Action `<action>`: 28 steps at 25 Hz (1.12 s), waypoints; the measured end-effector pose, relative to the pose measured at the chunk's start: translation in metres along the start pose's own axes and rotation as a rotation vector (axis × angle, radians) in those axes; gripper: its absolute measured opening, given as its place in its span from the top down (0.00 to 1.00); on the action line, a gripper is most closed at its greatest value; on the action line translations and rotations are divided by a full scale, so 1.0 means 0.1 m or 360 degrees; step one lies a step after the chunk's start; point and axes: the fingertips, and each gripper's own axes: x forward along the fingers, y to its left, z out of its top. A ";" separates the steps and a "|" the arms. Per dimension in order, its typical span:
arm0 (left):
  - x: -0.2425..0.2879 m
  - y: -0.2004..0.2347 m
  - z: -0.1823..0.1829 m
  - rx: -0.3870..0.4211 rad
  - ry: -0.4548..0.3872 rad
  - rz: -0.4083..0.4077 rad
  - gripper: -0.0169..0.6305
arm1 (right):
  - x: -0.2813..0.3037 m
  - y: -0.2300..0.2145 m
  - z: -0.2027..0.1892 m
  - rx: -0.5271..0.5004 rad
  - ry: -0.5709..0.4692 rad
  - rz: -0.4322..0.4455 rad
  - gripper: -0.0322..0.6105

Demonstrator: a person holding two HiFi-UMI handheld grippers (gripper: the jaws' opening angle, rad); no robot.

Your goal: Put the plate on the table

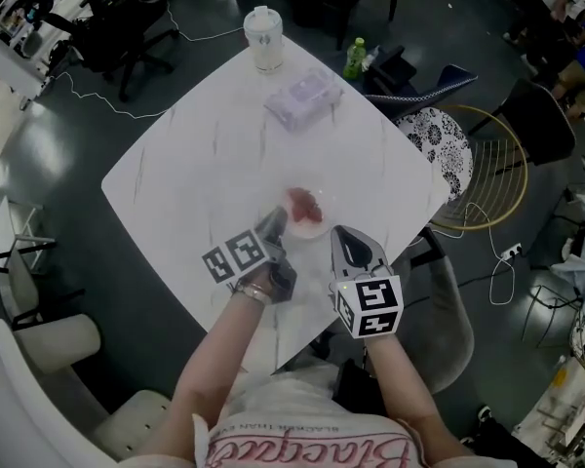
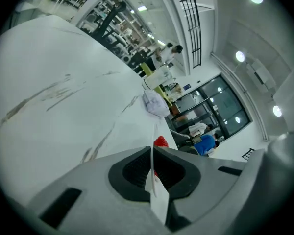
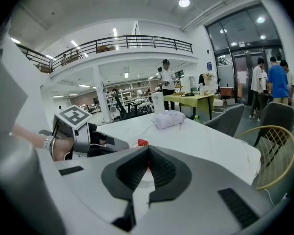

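Note:
A small pale plate carrying red food rests on the white marble table, near its front corner. My left gripper is shut on the plate's left rim. In the left gripper view, the thin white rim runs between the jaws of the left gripper, with the red food just beyond. My right gripper is shut, with its tips at the plate's right rim. In the right gripper view, the red food shows just past the right gripper. I cannot tell whether it pinches the rim.
At the table's far corner stands a lidded cup, with a packet of wipes nearer. A green bottle and a patterned chair are beside the table's right edge. People stand far off in the right gripper view.

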 end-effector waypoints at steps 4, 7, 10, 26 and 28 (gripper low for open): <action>0.10 0.07 0.05 0.0052 -0.0023 0.0049 0.95 | 0.03 -0.08 -0.07 0.0026 0.0024 -0.0011 0.95; 0.16 0.18 0.09 0.0177 -0.0013 0.0151 0.95 | 0.04 -0.11 -0.11 0.0042 0.0035 -0.0013 0.95; 0.20 0.26 0.11 0.0326 0.0017 0.0250 0.94 | 0.05 -0.10 -0.15 0.0049 0.0045 -0.0007 0.95; 0.31 0.48 0.13 0.0904 0.0279 0.0581 0.85 | -0.03 0.04 -0.10 0.0046 0.0032 0.0015 0.95; 0.25 0.49 0.18 0.1008 0.0263 0.0620 0.85 | -0.07 0.05 -0.09 0.0044 0.0019 0.0010 0.95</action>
